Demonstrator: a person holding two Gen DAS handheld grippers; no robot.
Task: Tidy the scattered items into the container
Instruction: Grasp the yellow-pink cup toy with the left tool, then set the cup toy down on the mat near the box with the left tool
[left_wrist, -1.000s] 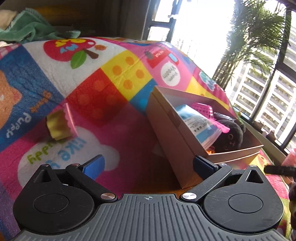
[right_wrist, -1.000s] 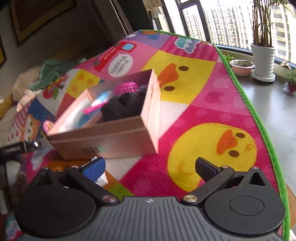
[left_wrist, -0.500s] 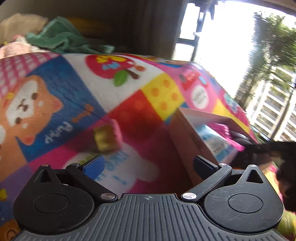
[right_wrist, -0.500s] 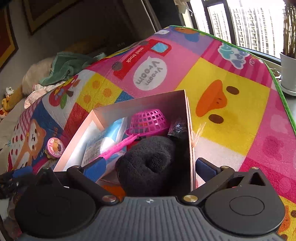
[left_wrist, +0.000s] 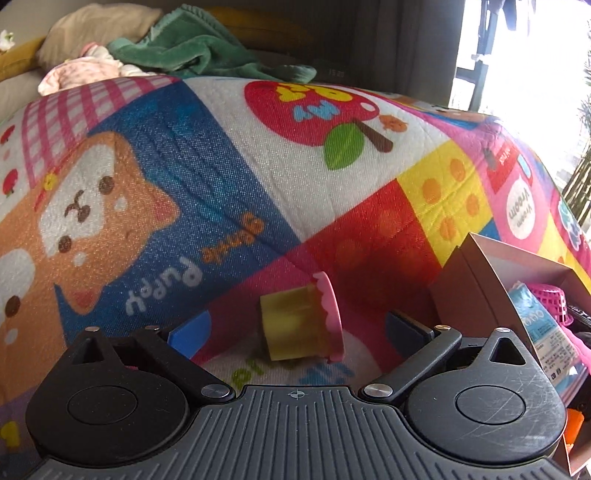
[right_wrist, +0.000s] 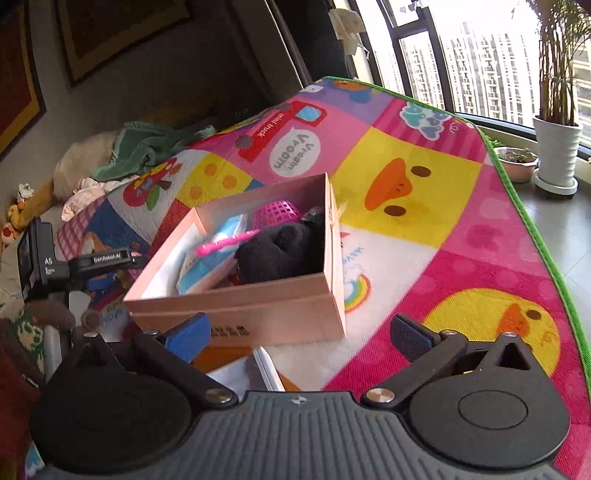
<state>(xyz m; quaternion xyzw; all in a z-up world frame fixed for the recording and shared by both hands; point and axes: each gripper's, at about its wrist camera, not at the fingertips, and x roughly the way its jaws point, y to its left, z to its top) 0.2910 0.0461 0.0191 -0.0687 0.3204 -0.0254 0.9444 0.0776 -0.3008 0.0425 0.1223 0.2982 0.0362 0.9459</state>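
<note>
Left gripper (left_wrist: 295, 328) stands spread, framing the toy cup (left_wrist: 301, 323), which lies tipped on the mat (left_wrist: 221, 177), box (left_wrist: 476, 280) at three o'clock. Advise squeezing the yellow body, clear of the pink rim. Right gripper (right_wrist: 299, 332) hangs spread, empty, over the box (right_wrist: 240, 306).

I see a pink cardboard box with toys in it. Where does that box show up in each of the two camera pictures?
Left wrist view: the box sits at the right edge, partly cut off, right of the toy cup.
Right wrist view: the box lies in the middle, seen whole, just beyond the fingers.
Shared landmark: the pink mesh basket inside the box shows in both views.
</note>
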